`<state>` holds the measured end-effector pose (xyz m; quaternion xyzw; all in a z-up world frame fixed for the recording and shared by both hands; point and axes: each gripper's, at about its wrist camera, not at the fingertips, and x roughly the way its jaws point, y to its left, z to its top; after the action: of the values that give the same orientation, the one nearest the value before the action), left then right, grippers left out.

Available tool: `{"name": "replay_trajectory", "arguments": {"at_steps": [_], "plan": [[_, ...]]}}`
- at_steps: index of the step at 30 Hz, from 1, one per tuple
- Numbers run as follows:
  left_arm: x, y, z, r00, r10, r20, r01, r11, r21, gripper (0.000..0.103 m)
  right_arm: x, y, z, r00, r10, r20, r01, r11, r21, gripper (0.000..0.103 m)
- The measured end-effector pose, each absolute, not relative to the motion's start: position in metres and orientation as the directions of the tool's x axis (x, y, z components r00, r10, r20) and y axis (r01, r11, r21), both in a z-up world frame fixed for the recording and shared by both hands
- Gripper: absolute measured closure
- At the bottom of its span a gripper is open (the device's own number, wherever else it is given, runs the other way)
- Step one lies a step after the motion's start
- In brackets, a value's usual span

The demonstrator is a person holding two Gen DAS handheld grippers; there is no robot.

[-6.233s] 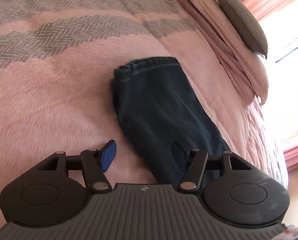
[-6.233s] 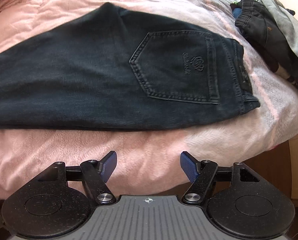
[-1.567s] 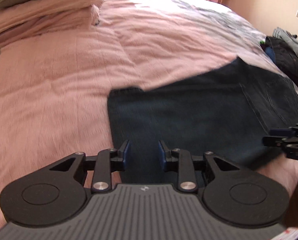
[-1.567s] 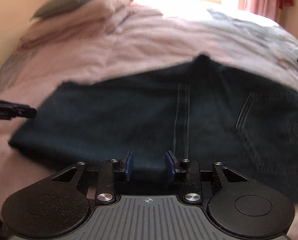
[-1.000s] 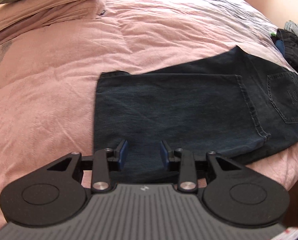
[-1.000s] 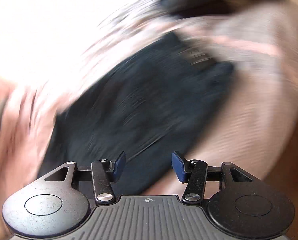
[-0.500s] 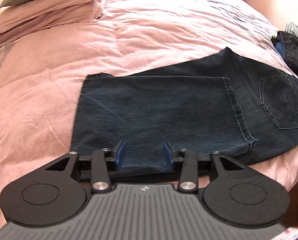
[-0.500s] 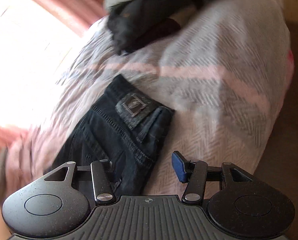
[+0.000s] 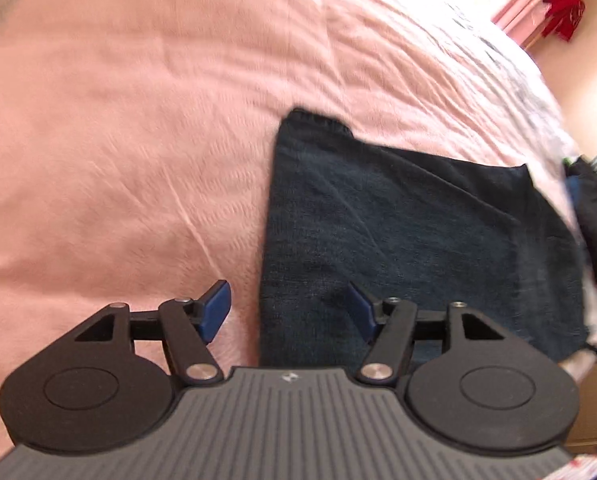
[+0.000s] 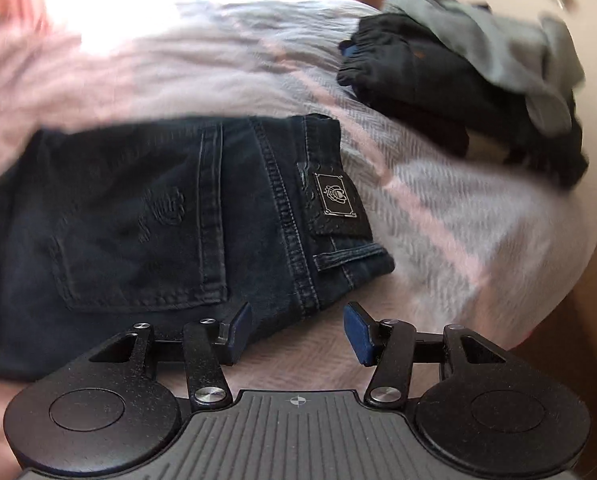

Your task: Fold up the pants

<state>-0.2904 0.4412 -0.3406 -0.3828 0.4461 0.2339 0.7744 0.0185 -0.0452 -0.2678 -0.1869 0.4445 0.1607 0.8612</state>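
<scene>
Dark blue jeans lie folded in half on the pink bedspread. In the left wrist view their left folded edge runs down between the fingers of my left gripper. Its jaws are opening, and the blue pads stand apart from the cloth without pressing it. The right wrist view shows the waist end of the jeans with a back pocket and a leather patch. My right gripper hovers open just in front of the waistband corner, with its left pad over the denim's near edge and nothing gripped.
A heap of dark and grey clothes lies on the bed beyond the waistband, also at the right edge as clothes. The striped grey-pink blanket drops off at the bed's edge on the right. A bright window and pink curtains stand behind.
My left gripper has opened wider and shifted left, so the jeans' folded edge now lies between its fingers. My right gripper has rolled and now faces the waistband squarely, still open.
</scene>
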Motion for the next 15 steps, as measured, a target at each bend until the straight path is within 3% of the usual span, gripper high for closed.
{"name": "replay_trajectory", "arguments": {"at_steps": [2, 5, 8, 13, 14, 15], "plan": [[-0.295, 0.454, -0.36, 0.523, -0.059, -0.85, -0.699, 0.541, -0.467, 0.044, 0.019, -0.036, -0.275, 0.552, 0.053, -0.832, -0.451, 0.858, -0.245, 0.054], [-0.306, 0.467, -0.37, 0.59, -0.118, -0.799, -0.679, 0.463, -0.57, 0.045, 0.021, -0.033, -0.277, 0.531, 0.044, -0.846, -0.419, 0.882, -0.217, 0.054], [-0.315, 0.473, -0.379, 0.667, -0.179, -0.724, -0.644, 0.35, -0.68, 0.07, 0.022, -0.031, -0.275, 0.515, 0.039, -0.856, -0.383, 0.904, -0.19, 0.054], [-0.311, 0.469, -0.384, 0.665, -0.159, -0.73, -0.657, 0.339, -0.673, 0.07, 0.029, -0.021, -0.275, 0.508, 0.026, -0.861, -0.395, 0.895, -0.206, 0.054], [-0.309, 0.468, -0.383, 0.663, -0.148, -0.734, -0.664, 0.336, -0.668, 0.073, 0.031, -0.021, -0.275, 0.51, 0.03, -0.86, -0.403, 0.891, -0.208, 0.054], [-0.307, 0.466, -0.377, 0.656, -0.129, -0.744, -0.669, 0.356, -0.652, 0.083, 0.033, -0.021, -0.275, 0.512, 0.034, -0.858, -0.41, 0.888, -0.209, 0.054]]}}
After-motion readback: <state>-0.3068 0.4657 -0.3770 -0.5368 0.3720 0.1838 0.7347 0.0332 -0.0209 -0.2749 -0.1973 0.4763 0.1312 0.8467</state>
